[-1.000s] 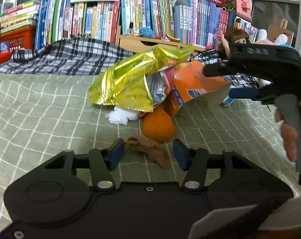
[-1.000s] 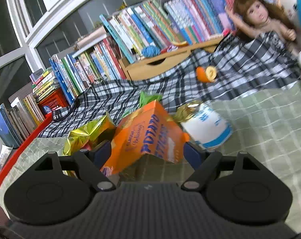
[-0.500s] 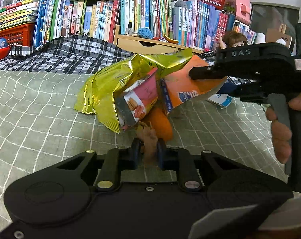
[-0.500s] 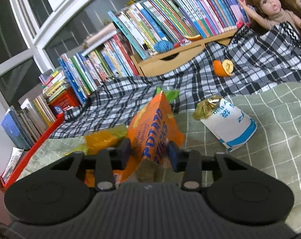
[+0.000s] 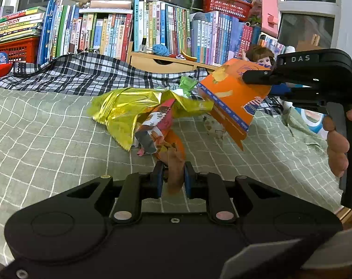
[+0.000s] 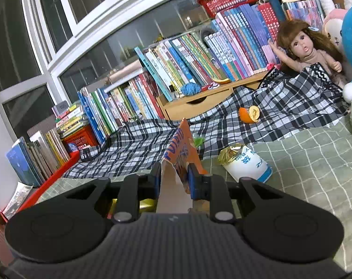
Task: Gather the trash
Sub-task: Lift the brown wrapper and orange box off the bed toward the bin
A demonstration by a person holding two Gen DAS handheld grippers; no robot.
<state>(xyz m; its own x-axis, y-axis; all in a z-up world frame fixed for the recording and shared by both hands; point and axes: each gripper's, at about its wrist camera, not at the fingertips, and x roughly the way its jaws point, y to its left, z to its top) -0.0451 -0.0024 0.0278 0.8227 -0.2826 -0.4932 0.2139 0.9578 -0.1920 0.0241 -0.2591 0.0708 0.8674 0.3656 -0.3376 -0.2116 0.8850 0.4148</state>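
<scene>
My left gripper (image 5: 173,179) is shut on a brown peel scrap (image 5: 174,167), lifted a little above the green checked cloth (image 5: 48,139). Just beyond it lie an orange peel (image 5: 179,144), a pink snack wrapper (image 5: 156,127) and a crumpled gold foil bag (image 5: 127,109). My right gripper (image 6: 173,181) is shut on an orange snack box (image 6: 181,153), which hangs tilted in the air; in the left wrist view that orange snack box (image 5: 234,102) sits at the right under the right gripper's fingers (image 5: 257,76). A hand (image 5: 337,148) holds the right gripper's handle.
A white and blue cup with a gold lid (image 6: 245,162) lies on its side on the cloth. Another orange peel (image 6: 249,114) rests on the plaid blanket (image 6: 269,107). Books (image 5: 106,34), a wooden drawer box (image 5: 162,62), a doll (image 6: 304,46) and plush toys line the back.
Both grippers went from open to shut: the left closed on the brown peel scrap, the right on the orange box. The box has been lifted and turned edge-on.
</scene>
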